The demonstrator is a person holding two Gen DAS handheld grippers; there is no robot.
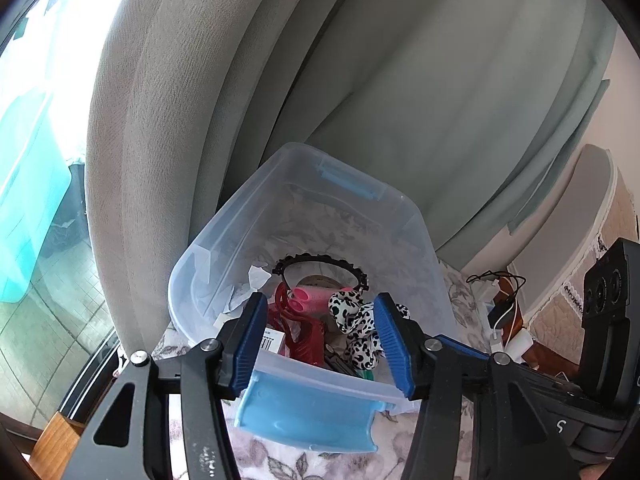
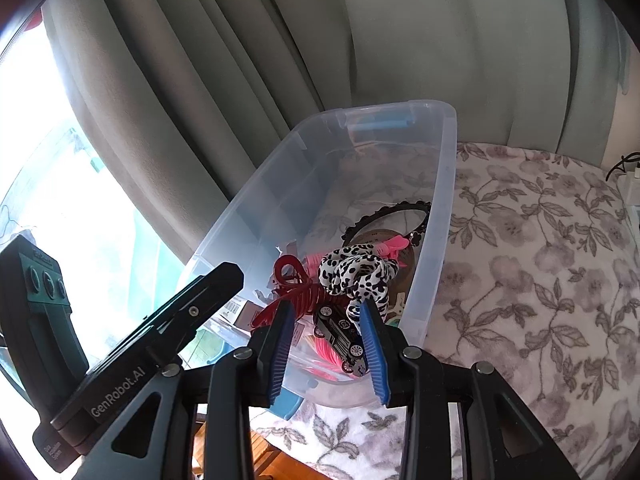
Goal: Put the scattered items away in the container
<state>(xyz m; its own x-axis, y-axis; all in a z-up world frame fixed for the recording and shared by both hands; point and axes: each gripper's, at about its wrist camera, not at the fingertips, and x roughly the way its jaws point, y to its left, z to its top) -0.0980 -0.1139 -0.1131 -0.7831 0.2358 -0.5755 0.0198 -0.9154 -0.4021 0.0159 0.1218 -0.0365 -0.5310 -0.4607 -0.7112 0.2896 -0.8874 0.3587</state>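
Observation:
A clear plastic bin (image 1: 224, 240) with blue latches stands on a floral blanket; it also shows in the right wrist view (image 2: 440, 216). Inside lie a red hair claw (image 1: 300, 332), pink rollers (image 1: 310, 300), a black-and-white spotted scrunchie (image 1: 356, 320), a black headband (image 1: 320, 260) and a black toy car (image 2: 340, 336). My left gripper (image 1: 320, 316) is open and empty above the bin's near rim. My right gripper (image 2: 326, 328) is open, its fingers either side of the toy car over the bin, not touching it.
Grey curtains (image 1: 200, 80) hang right behind the bin. The floral blanket (image 2: 540, 280) spreads to the right. Cables and a charger (image 1: 504, 320) lie at the right. A wooden edge (image 2: 276, 460) shows below. The other gripper's body (image 2: 36, 320) is at the left.

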